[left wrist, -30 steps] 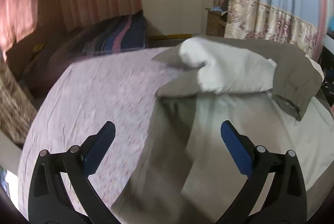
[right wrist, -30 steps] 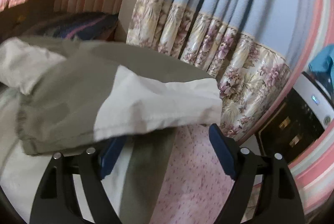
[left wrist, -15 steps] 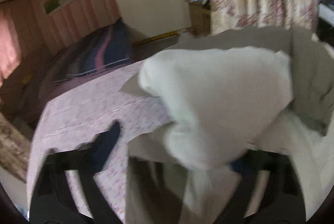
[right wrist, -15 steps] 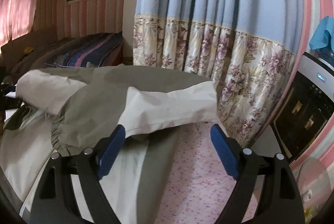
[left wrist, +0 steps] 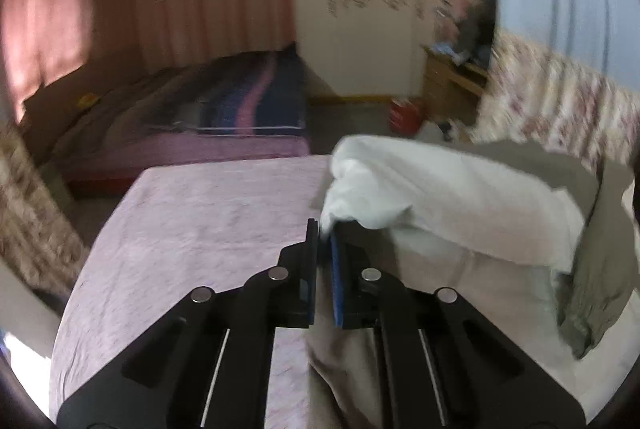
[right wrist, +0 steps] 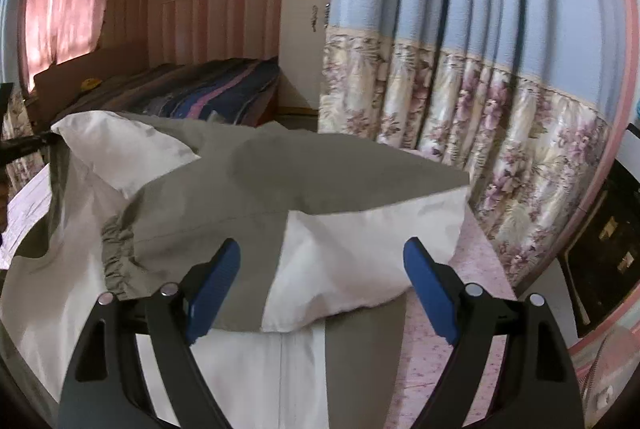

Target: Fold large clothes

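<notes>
Since the earlier frame, the left tongs (left wrist: 323, 229) have been brought from wide apart to nearly shut, and a white corner of the jacket (left wrist: 440, 197) has been pinched between the blue pads at their tips. The left wrist view has also been swung, so that more of the pink floral cover of the bed (left wrist: 208, 229) is seen on its left.

The jacket, grey-green with white panels, is laid across the bed, bunched toward the right side in the left wrist view, with an elastic cuff (right wrist: 116, 261) hanging at its edge. The white corner is judged to be gripped so that the fabric can be lifted and carried over as a fold; a corner gives control of two edges at once.

The right tongs (right wrist: 324, 289) are held wide, with nothing pressed between the pads. A white and grey flap of the jacket lies just beyond and between the open fingers, untouched as far as can be told. That spread is judged to be a readiness to take the second corner.

Open room is offered by the bare cover toward the left edge of the bed. On the other side, the bed edge is close to a blue curtain with a floral hem (right wrist: 480, 101), so less room is left there for swinging fabric. A second bed with a striped blanket (left wrist: 240, 101) stands well apart behind.
</notes>
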Demonstrator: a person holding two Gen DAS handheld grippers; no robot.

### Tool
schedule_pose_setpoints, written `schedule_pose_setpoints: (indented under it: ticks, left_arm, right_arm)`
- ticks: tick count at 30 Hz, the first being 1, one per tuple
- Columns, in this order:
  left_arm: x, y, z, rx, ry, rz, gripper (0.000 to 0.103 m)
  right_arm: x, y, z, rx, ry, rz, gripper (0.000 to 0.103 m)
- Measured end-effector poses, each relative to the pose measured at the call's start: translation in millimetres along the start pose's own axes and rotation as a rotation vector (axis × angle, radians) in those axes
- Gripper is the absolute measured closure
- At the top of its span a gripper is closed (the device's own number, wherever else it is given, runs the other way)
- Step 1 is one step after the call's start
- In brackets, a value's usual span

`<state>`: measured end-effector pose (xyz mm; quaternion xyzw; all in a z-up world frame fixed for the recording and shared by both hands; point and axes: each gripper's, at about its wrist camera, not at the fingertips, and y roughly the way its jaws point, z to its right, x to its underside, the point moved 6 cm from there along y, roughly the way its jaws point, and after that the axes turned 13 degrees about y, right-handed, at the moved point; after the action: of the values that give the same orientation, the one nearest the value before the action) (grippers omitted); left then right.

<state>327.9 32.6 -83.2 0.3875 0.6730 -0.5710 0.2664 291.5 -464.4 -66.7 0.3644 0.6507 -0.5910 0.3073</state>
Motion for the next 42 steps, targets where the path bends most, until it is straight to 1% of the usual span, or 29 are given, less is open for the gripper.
schedule_pose_setpoints:
  ticks: [2, 3, 4, 6, 8, 9, 10, 11, 12, 13, 14, 15, 18, 19, 21, 22, 24, 28, 30, 31, 32, 33, 34, 35, 36, 39, 40, 42]
  left_arm:
    - [16.4, -8.0, -18.7, -0.072, -0.005, -0.020, 0.103]
    - [28.2, -9.2, -31.3, -0.138, 0.002, -0.033, 0.103]
    - [35.5, -7.2, -39.4, -0.137, -0.012, -0.053, 0.103]
    - [51.9, -7.8, -51.4, -0.067, -0.066, -0.075, 0.103]
    - [56.0, -14.5, -50.0, -0.077, -0.034, -0.068, 0.103]
    - [56.2, -17.6, -46.3, -0.066, -0.017, -0.065, 0.103]
    - [55.3, -20.0, -40.7, -0.062, -0.002, -0.062, 0.094]
    - [53.8, -21.9, -36.7, -0.062, 0.007, -0.059, 0.081]
    - [51.4, -25.0, -33.9, -0.060, 0.015, -0.045, 0.047]
    - [46.5, -31.6, -31.0, -0.069, 0.023, -0.019, 0.019]
    - [40.7, -35.5, -27.0, -0.079, 0.026, 0.003, 0.013]
    - [33.2, -41.1, -21.0, -0.078, 0.030, 0.030, 0.011]
    - [17.4, -47.5, 0.2, 0.003, 0.023, 0.047, 0.004]
    - [10.7, -44.6, 15.3, 0.053, 0.025, 0.039, 0.004]
    - [5.3, -41.2, 32.6, 0.080, 0.048, 0.038, 0.004]
    - [3.6, -39.0, 46.6, 0.078, 0.074, 0.039, 0.004]
    - [2.9, -33.0, 64.2, 0.088, 0.097, 0.034, 0.004]
    - [18.0, -20.2, 84.8, 0.129, 0.087, -0.003, 0.004]
    - [24.2, -15.0, 86.5, 0.130, 0.083, -0.018, 0.004]
    - [28.1, -12.5, 86.5, 0.131, 0.078, -0.029, 0.004]
    - [31.3, -10.8, 85.6, 0.133, 0.067, -0.036, 0.004]
    - [32.4, -9.3, 84.9, 0.134, 0.061, -0.040, 0.004]
    - [34.5, -9.1, 84.0, 0.134, 0.055, -0.043, 0.004]
    - [35.3, -9.2, 83.7, 0.133, 0.053, -0.044, 0.004]
    - [35.9, -9.7, 83.2, 0.132, 0.051, -0.044, 0.004]
    - [38.0, -12.4, 81.7, 0.128, 0.051, -0.046, 0.004]
    - [39.4, -13.2, 81.7, 0.132, 0.049, -0.048, 0.004]
    - [40.1, -15.1, 82.4, 0.132, 0.048, -0.046, 0.004]
  right_arm:
    - [5.1, 4.2, -3.5, -0.011, 0.002, -0.014, 0.019]
    - [7.8, 6.7, -4.9, -0.015, 0.007, -0.024, 0.019]
    - [9.2, 7.4, -5.3, -0.018, 0.009, -0.027, 0.019]
    - [11.5, 6.9, -7.3, -0.024, 0.012, -0.030, 0.019]
    - [10.9, 4.3, -7.8, -0.025, 0.013, -0.026, 0.019]
    - [10.0, 2.8, -7.9, -0.025, 0.012, -0.024, 0.019]
    - [8.3, 1.3, -7.6, -0.020, 0.010, -0.021, 0.019]
    - [6.6, 0.3, -7.3, -0.014, 0.010, -0.018, 0.019]
    - [4.1, -1.4, -7.0, -0.011, 0.009, -0.014, 0.017]
    - [1.8, -3.6, -6.6, -0.011, 0.007, -0.009, 0.016]
    - [-1.7, -5.7, -6.0, -0.009, 0.004, -0.001, 0.015]
    - [-5.5, -7.3, -5.8, -0.006, 0.001, 0.006, 0.015]
    - [-14.6, -10.4, -9.8, -0.007, -0.005, 0.017, 0.014]
    - [-16.5, -10.4, -11.4, -0.009, -0.005, 0.021, 0.013]
    - [-17.2, -5.5, -20.3, -0.030, -0.011, 0.012, 0.011]
    - [-14.3, -0.3, -26.3, -0.041, -0.018, -0.007, 0.010]
    - [-0.2, 17.0, -41.6, -0.071, -0.046, -0.074, 0.010]
    - [34.2, 43.8, -65.5, -0.139, -0.076, -0.196, 0.010]
    - [46.4, 58.7, -69.5, -0.113, -0.108, -0.221, 0.010]
    - [51.0, 65.7, -69.3, -0.100, -0.119, -0.233, 0.012]
    - [56.4, 74.5, -68.9, -0.085, -0.130, -0.250, 0.018]
    - [59.2, 80.4, -67.5, -0.078, -0.130, -0.257, 0.049]
    - [60.4, 85.1, -63.4, -0.054, -0.123, -0.262, 0.083]
    - [60.4, 87.7, -60.8, -0.050, -0.112, -0.267, 0.095]
    - [58.9, 87.8, -57.6, -0.054, -0.095, -0.272, 0.103]
    - [51.5, 79.9, -44.8, -0.036, -0.046, -0.244, 0.103]
    - [49.7, 76.3, -41.5, -0.043, -0.026, -0.243, 0.103]
    - [43.8, 60.8, -43.1, -0.128, 0.025, -0.235, 0.103]
